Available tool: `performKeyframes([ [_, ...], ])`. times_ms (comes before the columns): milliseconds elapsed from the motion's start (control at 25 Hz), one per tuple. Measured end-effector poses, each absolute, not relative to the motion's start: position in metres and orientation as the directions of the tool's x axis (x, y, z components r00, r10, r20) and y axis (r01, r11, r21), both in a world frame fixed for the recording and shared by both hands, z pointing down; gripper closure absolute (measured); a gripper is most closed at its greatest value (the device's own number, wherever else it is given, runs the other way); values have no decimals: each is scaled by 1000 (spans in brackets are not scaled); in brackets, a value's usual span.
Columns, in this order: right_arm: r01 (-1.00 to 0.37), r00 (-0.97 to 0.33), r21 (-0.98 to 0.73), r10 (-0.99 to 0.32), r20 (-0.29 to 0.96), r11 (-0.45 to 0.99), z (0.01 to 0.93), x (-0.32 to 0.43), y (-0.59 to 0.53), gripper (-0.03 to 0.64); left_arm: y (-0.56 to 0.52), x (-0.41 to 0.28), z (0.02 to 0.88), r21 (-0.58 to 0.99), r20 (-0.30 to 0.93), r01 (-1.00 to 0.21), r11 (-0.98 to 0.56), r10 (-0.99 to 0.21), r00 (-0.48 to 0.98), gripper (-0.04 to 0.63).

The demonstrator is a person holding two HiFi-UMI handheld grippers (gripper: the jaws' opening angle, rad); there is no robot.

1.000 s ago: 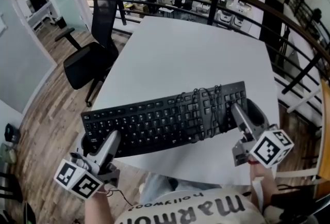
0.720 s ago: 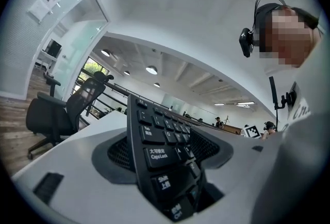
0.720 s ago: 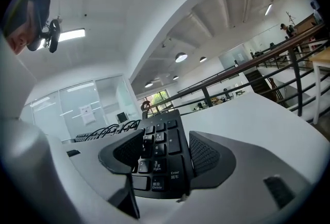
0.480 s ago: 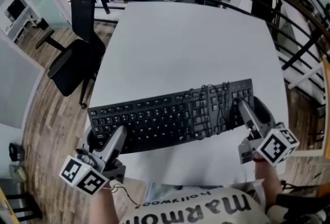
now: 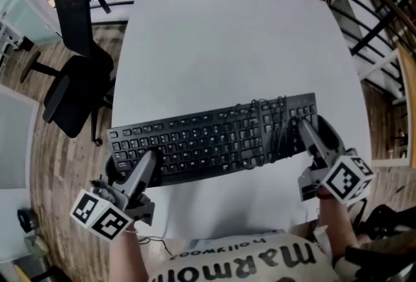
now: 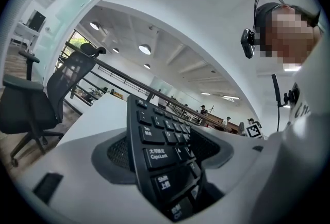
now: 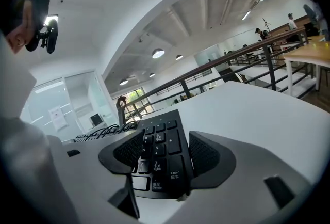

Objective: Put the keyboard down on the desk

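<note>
The left gripper (image 5: 130,169) and right gripper (image 5: 316,134) each grasp one end of the keyboard (image 5: 208,144), fingers clamped across its thickness; this two-point hold supports it evenly across the near part of the surface (image 5: 227,47). The coiled cable (image 5: 266,126) rides on the keys; whether the underside touches the surface cannot be confirmed.

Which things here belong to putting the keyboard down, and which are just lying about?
In the job:
- black computer keyboard, with its coiled cable on top
- white desk
- left gripper and right gripper, each clamped on one keyboard end

Lying about:
- black mesh office chair beside the desk
</note>
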State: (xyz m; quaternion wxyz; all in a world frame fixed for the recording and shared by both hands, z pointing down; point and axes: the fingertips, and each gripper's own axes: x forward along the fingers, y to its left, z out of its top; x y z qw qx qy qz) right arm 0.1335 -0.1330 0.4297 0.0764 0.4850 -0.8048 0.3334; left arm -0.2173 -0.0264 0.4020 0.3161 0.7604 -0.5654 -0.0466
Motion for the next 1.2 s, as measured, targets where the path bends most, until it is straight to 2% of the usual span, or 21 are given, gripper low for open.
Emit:
performKeyframes([
  [160,-798,-549,-478,-770,326,367,436,131,-138,321,-26,-217,397,458,211,-864,-210,-919,335,281],
  [360,-800,-539,-471,-789,295,371,437,132,-137,321,-31,-217,403,435,161,-862,-258,-920,357,281],
  [960,-857,-490,-419,-722,488,299,425,130,-137,322,-31,-220,409,541,272,-825,-165,-894,357,276],
  [1200,-858,-496,-418,-693,524,298,428,130,-138,322,-30,-221,413,577,322,-808,-119,-876,359,276],
])
